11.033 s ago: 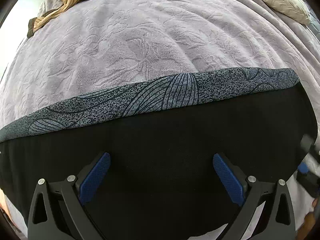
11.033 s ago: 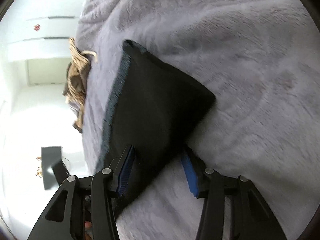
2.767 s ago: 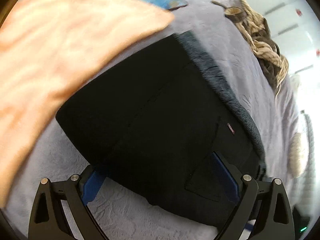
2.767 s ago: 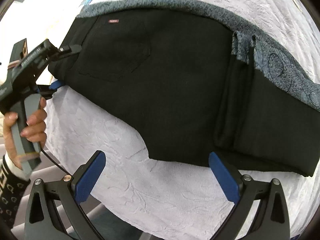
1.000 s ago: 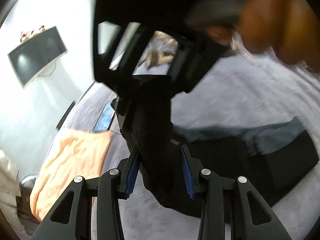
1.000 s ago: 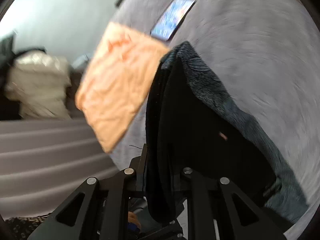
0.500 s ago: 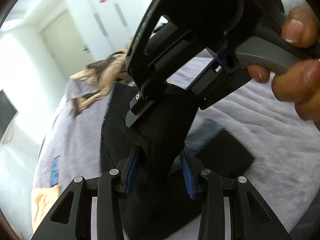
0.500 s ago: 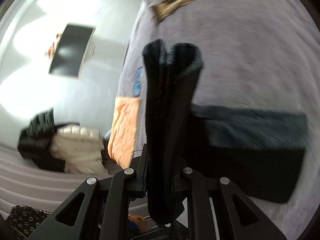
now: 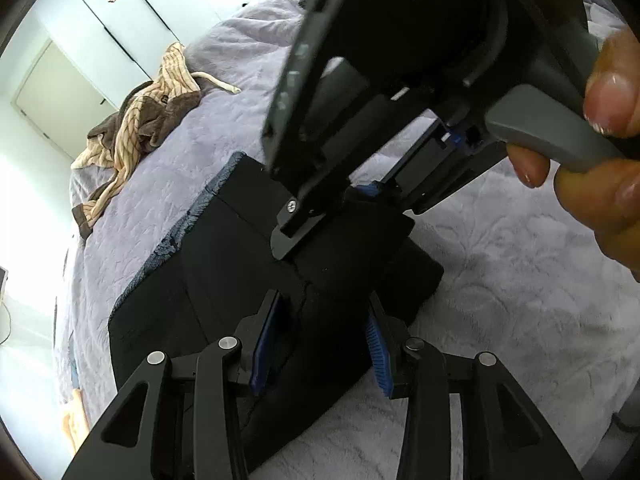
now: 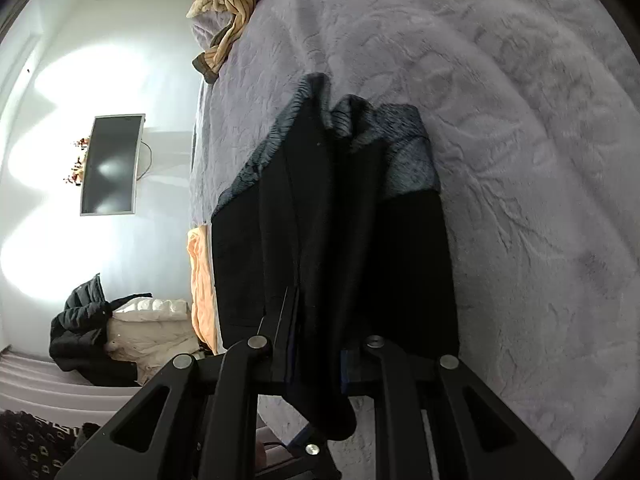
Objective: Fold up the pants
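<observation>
The black pants [image 9: 224,280] lie partly folded on the lilac bedspread [image 9: 520,300], their grey patterned waistband [image 9: 172,240] running along the far edge; one thick bundle of the fabric is lifted off the bed and pinched from two sides. The left tongs [image 9: 320,344] are closed to a narrow gap on that bundle, blue pads [image 9: 376,352] pressing the cloth from either side; just above them in the left wrist view, the right tongs [image 9: 340,208] grip the same raised fold (their black frame fills the top of that view), and the person's right hand [image 9: 600,140] wraps the grey trigger beside it.

From the right wrist view, the right tongs [image 10: 316,356] are narrowed onto a hanging fold of the pants [image 10: 340,240]; the cloth passes between the fingers and droops below them; the waistband [image 10: 404,152] is bunched at the top of the fold, with the rest of the garment spread on the bedspread [image 10: 520,120] behind.

A tan and brown striped garment [image 9: 140,120] is heaped near the far end of the bed, well apart from the pants; an orange cloth [image 10: 200,280] lies at the bed's edge just beside the pants; a wall-mounted screen [image 10: 112,164] and a pile of dark and cream jackets [image 10: 112,332] are in the room beyond.
</observation>
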`<state>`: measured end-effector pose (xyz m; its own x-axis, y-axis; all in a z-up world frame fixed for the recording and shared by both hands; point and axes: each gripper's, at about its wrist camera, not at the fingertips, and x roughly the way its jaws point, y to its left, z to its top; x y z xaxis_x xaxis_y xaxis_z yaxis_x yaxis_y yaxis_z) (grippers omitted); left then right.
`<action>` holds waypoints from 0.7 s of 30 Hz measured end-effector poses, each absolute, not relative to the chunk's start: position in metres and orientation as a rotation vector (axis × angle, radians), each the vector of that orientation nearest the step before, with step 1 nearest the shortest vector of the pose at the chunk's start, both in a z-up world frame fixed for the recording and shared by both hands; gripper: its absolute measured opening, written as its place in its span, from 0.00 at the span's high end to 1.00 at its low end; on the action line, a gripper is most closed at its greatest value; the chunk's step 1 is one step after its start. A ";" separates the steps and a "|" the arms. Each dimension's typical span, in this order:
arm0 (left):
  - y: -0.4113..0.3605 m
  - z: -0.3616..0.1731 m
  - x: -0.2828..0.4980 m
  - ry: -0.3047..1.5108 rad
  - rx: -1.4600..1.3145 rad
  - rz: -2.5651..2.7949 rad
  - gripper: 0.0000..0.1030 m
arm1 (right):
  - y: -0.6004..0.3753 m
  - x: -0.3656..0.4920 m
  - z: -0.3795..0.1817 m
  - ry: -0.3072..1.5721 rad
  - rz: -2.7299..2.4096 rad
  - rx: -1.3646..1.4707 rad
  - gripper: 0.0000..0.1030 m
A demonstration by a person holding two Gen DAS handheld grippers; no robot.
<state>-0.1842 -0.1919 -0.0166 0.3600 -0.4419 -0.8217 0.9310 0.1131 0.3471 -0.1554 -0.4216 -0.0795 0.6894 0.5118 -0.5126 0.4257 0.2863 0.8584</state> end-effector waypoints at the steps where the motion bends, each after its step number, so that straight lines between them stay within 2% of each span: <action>1: -0.192 -0.018 -0.182 0.621 1.000 -1.116 0.57 | -0.422 -0.159 -0.081 0.871 0.072 1.335 0.83; 4: -0.180 -0.007 -0.176 0.663 0.988 -1.139 0.49 | -0.419 -0.169 -0.084 0.865 0.063 1.321 0.83; 8: -0.153 0.012 -0.161 0.672 0.959 -1.137 0.48 | -0.413 -0.174 -0.086 0.895 0.006 1.289 0.83; 12: -0.138 0.021 -0.117 0.770 0.918 -1.073 0.48 | -0.409 -0.181 -0.084 0.909 -0.035 1.283 0.81; 14: -0.134 0.020 -0.084 0.826 0.883 -0.979 0.27 | -0.407 -0.181 -0.077 0.941 -0.059 1.250 0.79; 18: -0.130 0.023 -0.019 0.914 0.760 -0.833 0.27 | -0.405 -0.184 -0.065 1.014 -0.122 1.217 0.68; 21: -0.130 0.023 0.023 0.964 0.676 -0.762 0.27 | -0.409 -0.183 -0.039 1.010 -0.194 1.101 0.66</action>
